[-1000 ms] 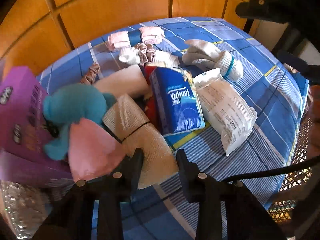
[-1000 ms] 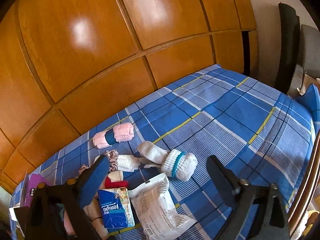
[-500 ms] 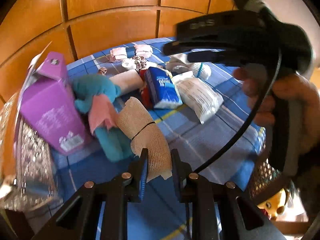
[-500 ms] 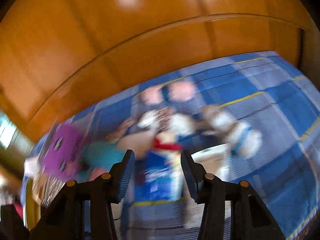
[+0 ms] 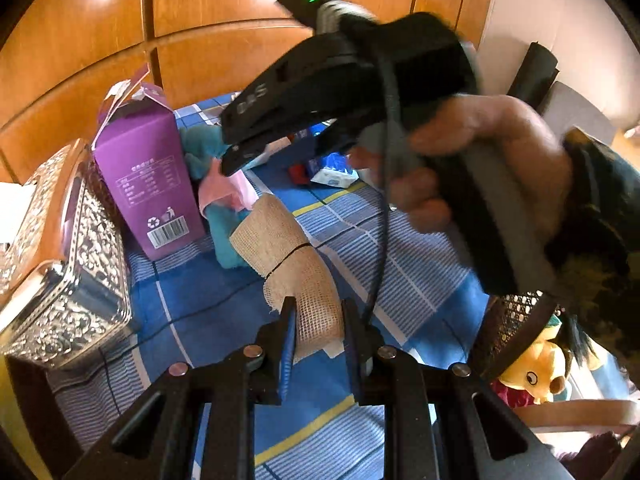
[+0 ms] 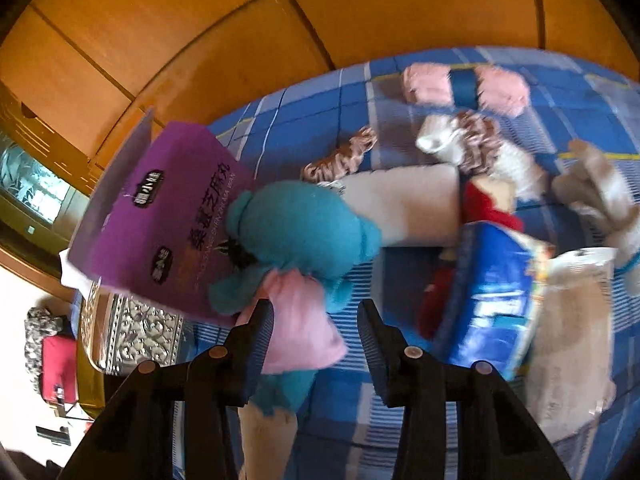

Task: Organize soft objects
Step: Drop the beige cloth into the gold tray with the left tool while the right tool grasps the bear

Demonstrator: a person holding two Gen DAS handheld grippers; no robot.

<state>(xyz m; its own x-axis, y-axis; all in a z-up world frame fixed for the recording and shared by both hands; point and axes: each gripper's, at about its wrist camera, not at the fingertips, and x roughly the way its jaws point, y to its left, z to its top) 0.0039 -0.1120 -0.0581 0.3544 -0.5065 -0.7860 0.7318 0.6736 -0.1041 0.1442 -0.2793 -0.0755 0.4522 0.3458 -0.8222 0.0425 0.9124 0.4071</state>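
The left hand-held gripper (image 5: 318, 322) pinches the near end of a beige mesh gauze roll (image 5: 294, 258), tied with a black band, on the blue plaid bed (image 5: 420, 276). The right hand-held gripper (image 6: 316, 326) is half spread around a teal plush toy (image 6: 296, 228) with a pink cloth, its pads not pressing.

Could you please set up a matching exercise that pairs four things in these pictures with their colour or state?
Things:
1. carton
2. gauze roll
3. plush toy
4. tissue pack

Descriptions:
A. teal, with a pink cloth on it
B. blue wrapper, lying beside a white paper packet
C. purple, standing upright next to the silver box
D. beige mesh, its end pinched by the left gripper

Pairs: 1-C, 2-D, 3-A, 4-B
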